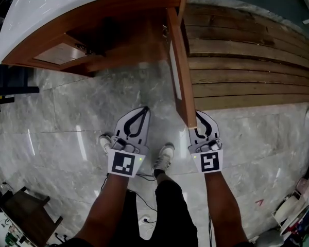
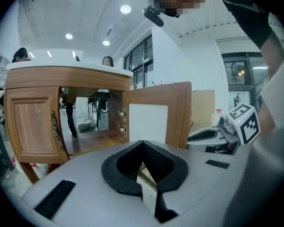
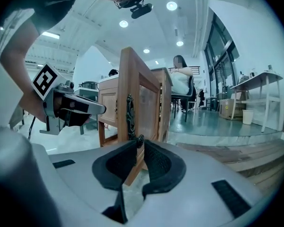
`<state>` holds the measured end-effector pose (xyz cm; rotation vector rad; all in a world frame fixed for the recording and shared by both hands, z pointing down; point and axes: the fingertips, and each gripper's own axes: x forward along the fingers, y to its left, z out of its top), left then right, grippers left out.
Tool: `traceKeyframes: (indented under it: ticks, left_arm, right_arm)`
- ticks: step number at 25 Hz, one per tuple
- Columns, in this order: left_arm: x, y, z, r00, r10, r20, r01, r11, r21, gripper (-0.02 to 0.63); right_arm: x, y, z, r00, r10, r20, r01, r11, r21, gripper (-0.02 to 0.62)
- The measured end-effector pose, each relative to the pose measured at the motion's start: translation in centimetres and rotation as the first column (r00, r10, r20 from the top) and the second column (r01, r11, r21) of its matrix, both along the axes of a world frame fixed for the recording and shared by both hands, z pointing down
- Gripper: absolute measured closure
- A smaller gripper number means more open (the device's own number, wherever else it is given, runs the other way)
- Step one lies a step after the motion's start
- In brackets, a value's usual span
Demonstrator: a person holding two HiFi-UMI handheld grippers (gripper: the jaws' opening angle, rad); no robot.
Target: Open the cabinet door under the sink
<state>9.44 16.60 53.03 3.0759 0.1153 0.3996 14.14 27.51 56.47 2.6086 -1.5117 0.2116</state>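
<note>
The cabinet door (image 1: 181,71) is swung wide open, standing out edge-on towards the near side from the cabinet (image 1: 56,55) under the white sink (image 1: 67,4). Its dark handle (image 3: 129,112) is clamped at the lower end by the right gripper (image 3: 139,143). The left gripper (image 2: 143,144) is held closed on nothing, left of the door and apart from it.

Grey marble floor (image 1: 62,122) lies beneath the left fingers (image 1: 122,127). Wooden plank decking (image 1: 247,66) extends ahead and right of the right fingers (image 1: 215,125). One white shoe (image 1: 166,156) sits behind, between both pairs. Seated person (image 3: 181,82) far beyond the right fingers.
</note>
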Motion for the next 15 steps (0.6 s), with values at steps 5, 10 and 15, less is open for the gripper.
traceKeyframes:
  ticks: [5,10,15]
  left_arm:
    - [-0.2,0.0,-0.9,1.0,0.015,-0.004,-0.015,1.0,0.002,0.598]
    - [-0.7,-0.2,-2.4,1.0,0.01,-0.014,-0.011,1.0,-0.019,0.598]
    - [-1.6,-1.2,-3.7,0.999,0.022,-0.023,-0.023,0.999,-0.032,0.598]
  right_arm:
    - [-0.8,1.0,-1.0,0.991,0.124,0.044,-0.124,0.992,0.01,0.535]
    - [-2.8,2.1,-4.2,0.969,0.233,0.085,-0.236,0.971,0.035,0.546]
    - [-5.8,0.3,-8.0,0.972,0.226,0.069,-0.23,0.971,0.071,0.568]
